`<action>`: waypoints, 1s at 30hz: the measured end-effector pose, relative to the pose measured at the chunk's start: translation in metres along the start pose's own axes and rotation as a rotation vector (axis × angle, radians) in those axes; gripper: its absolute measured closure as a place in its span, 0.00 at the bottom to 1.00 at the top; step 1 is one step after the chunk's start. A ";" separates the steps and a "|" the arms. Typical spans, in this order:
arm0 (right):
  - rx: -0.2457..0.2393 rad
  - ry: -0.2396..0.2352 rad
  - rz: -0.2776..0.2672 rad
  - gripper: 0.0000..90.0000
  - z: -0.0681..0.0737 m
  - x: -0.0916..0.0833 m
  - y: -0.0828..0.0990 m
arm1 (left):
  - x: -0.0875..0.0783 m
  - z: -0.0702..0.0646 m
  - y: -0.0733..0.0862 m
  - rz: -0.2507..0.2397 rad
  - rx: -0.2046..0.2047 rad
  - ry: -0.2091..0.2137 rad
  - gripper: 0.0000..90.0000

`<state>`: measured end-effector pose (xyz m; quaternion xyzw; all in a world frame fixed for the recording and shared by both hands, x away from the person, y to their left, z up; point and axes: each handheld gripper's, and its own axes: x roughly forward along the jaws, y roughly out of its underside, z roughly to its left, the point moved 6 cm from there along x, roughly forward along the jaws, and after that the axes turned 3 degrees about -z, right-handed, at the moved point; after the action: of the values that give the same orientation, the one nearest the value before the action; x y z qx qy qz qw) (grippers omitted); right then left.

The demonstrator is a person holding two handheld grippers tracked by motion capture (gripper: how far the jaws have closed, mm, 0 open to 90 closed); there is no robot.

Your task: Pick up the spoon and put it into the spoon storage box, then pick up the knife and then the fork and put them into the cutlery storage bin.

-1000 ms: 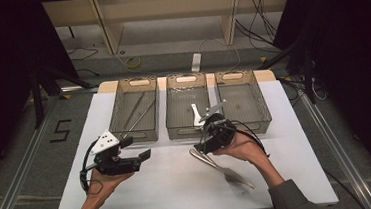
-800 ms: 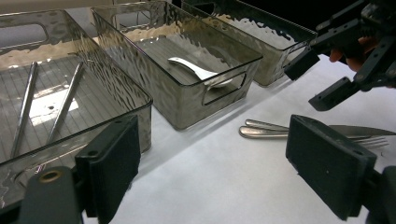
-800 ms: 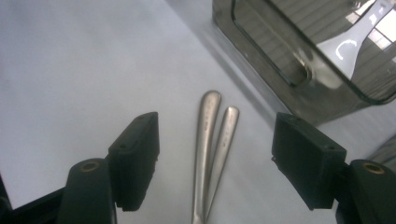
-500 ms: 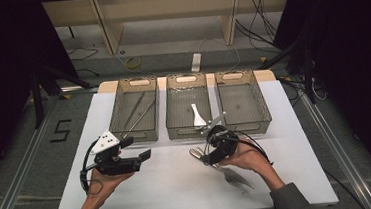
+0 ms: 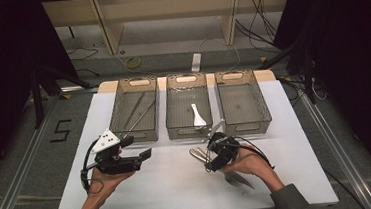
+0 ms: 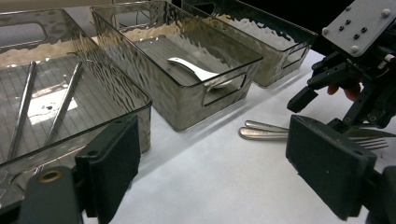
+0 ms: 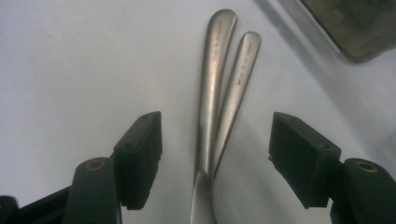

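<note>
Two metal forks (image 5: pixel 196 153) lie side by side on the white table (image 5: pixel 170 186), handles toward the bins and tines (image 5: pixel 238 181) near the person's right hand. My right gripper (image 5: pixel 209 156) is open and low over them; in the right gripper view both handles (image 7: pixel 212 93) run up between its parted jaws (image 7: pixel 217 158) without touching them. A white spoon (image 5: pixel 197 116) lies in the middle bin (image 5: pixel 189 131), also seen in the left gripper view as the spoon (image 6: pixel 198 72). My left gripper (image 5: pixel 135 147) hovers open and empty (image 6: pixel 219 172) in front of the left bin.
Three clear bins stand in a row at the back. The left bin (image 5: pixel 125 134) holds two thin metal sticks (image 6: pixel 23 107); the right bin (image 5: pixel 248 124) holds nothing. In the left gripper view, the right gripper (image 6: pixel 355 70) hangs over the forks (image 6: pixel 261 131).
The right gripper let the white spoon go into the middle bin, then drew back toward the person and came down over the two forks. The left gripper stayed put.
</note>
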<state>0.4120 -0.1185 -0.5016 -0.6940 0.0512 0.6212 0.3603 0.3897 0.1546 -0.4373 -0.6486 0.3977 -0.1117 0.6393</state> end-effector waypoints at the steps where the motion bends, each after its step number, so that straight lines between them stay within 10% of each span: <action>1: -0.007 0.000 0.007 0.40 0.000 0.000 0.001 | 0.000 0.000 0.000 -0.004 -0.004 0.000 0.19; 30: 0.002 0.021 0.104 0.52 -0.002 0.008 0.020 | -0.004 0.001 0.000 -0.013 -0.006 -0.007 0.19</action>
<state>0.4047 -0.1315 -0.5177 -0.6964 0.0914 0.6318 0.3278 0.3876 0.1575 -0.4358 -0.6535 0.3915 -0.1122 0.6380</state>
